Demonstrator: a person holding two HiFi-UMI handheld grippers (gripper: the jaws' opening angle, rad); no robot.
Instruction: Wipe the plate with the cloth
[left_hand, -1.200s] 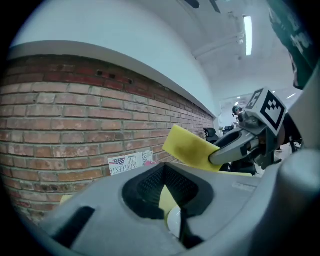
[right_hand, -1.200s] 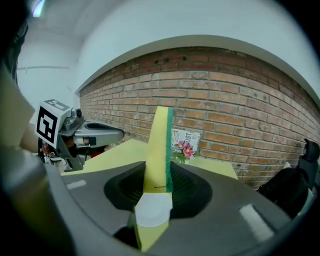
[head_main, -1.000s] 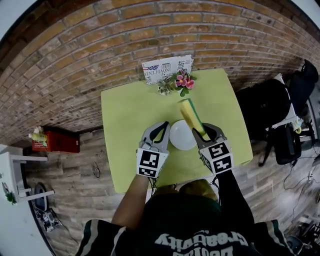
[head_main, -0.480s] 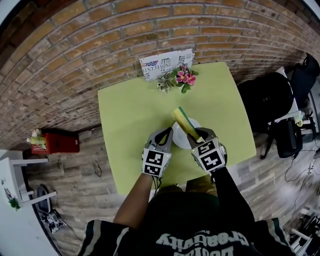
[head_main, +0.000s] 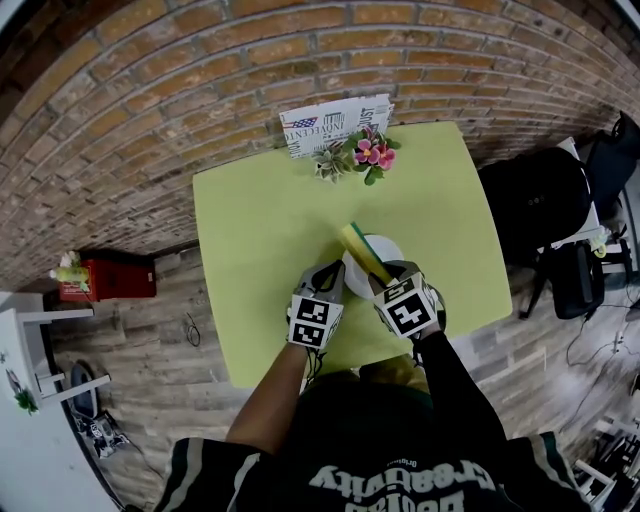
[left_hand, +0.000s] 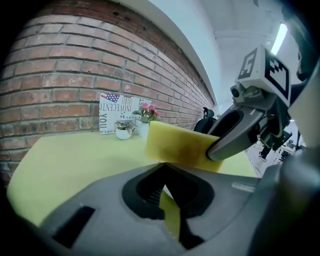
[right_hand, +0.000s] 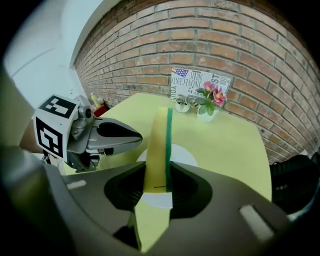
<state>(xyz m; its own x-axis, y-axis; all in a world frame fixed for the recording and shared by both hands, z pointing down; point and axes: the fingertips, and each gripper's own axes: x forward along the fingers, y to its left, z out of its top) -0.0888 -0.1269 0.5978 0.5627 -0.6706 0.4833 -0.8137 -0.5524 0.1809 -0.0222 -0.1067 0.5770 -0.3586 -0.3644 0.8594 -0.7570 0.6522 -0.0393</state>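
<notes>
1. The right gripper (head_main: 388, 278) is clenched on a yellow sponge (head_main: 360, 250) with a green scouring face. The sponge stands on edge between the jaws, right over the white plate (head_main: 392, 250).
2. The left gripper (head_main: 328, 280) has its jaws drawn together at the plate's left rim. A white sliver shows in the gap, but I can't tell whether that's the rim pinched.
3. The plate sits on the near half of the lime-green table (head_main: 260, 220), close to the person's edge.
4. Risk: if that rim isn't truly held, I'd expect a firm stroke to skate the plate across the smooth top, perhaps off the near edge.
5. Risk: the sponge is gripped at one end, so it may fold or twist out when pressed down.
6. Risk: the two grippers are very close, so a wide sweep could knock them together.
7. Room: a brick wall (head_main: 200, 90) behind, a printed sign (head_main: 335, 130) and potted flowers (head_main: 368, 155) at the far edge, and a wood-plank floor (head_main: 150, 330).
</notes>
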